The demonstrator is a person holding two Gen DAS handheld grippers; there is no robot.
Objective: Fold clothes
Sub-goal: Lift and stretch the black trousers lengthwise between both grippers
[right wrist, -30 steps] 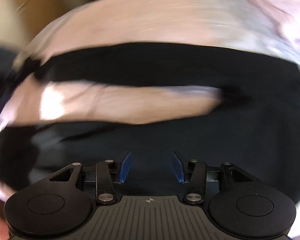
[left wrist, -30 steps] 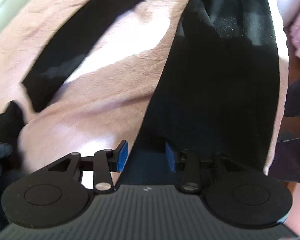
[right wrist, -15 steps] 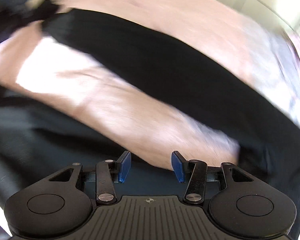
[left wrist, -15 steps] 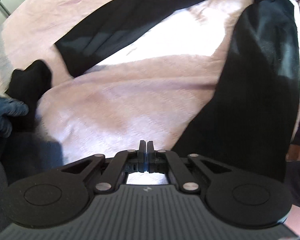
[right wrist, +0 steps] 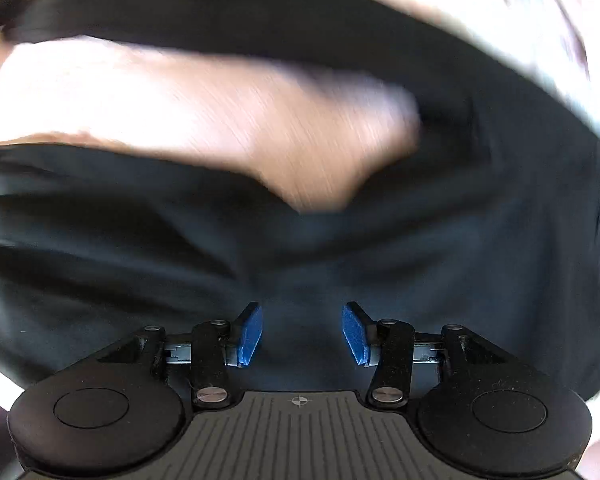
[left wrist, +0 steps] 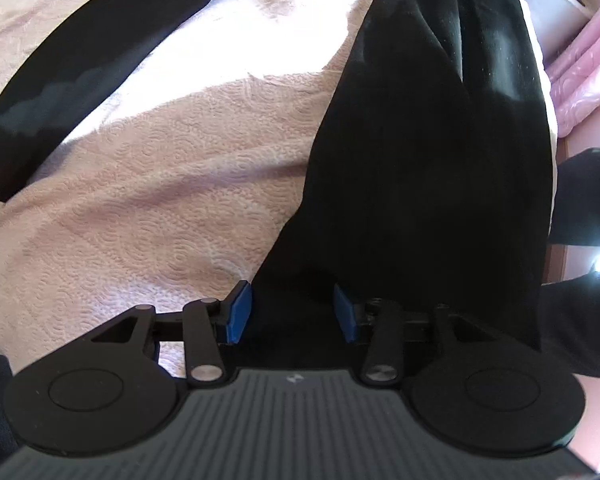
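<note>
Black trousers lie spread on a pink bedspread (left wrist: 172, 184). In the left wrist view one leg (left wrist: 432, 160) runs up the right side and the other leg (left wrist: 92, 60) crosses the upper left. My left gripper (left wrist: 292, 310) is open, its blue pads straddling the hem end of the near leg. In the blurred right wrist view my right gripper (right wrist: 302, 334) is open just above the black cloth (right wrist: 260, 264), near where the two legs (right wrist: 480, 128) join. Neither gripper holds anything.
The bedspread (right wrist: 180, 100) shows between the two legs. A pink quilted cover (left wrist: 580, 72) lies at the right edge of the left wrist view. Dark clothing (left wrist: 584, 208) of the person shows beside the bed at the right.
My left gripper was open at the hem, then shut over the bedspread half a second ago, and is now open at the hem again. The right gripper stayed open while sweeping over the trousers.
</note>
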